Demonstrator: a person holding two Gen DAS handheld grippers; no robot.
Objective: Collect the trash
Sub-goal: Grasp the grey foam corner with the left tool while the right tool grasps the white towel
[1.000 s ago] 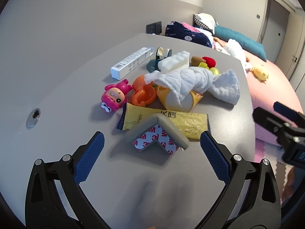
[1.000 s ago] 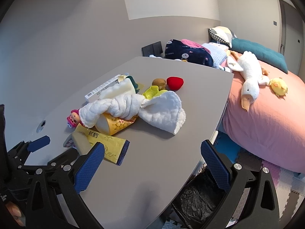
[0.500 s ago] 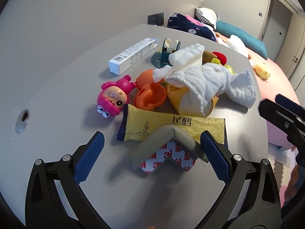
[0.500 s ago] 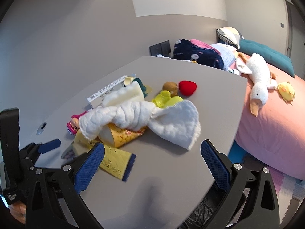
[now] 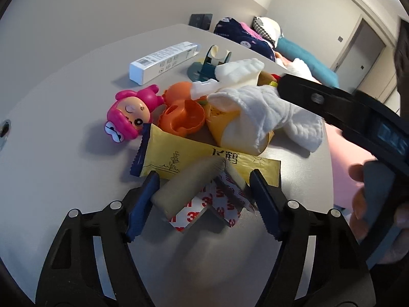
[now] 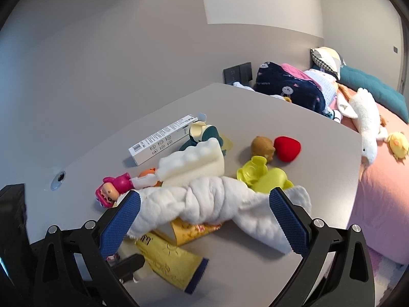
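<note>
Nothing looks collected yet. The left gripper has just been closing its jaws around the corner guard on the surface, pads about touching. The wrapper remains. The right gripper hovers spread over the cloth.

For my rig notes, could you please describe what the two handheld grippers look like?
Both match: the left gripper and right gripper have black plastic frames with triangular cut-outs and silver screws, plus two fingers carrying blue, finely textured pads. No cables or sleeves show.
</note>
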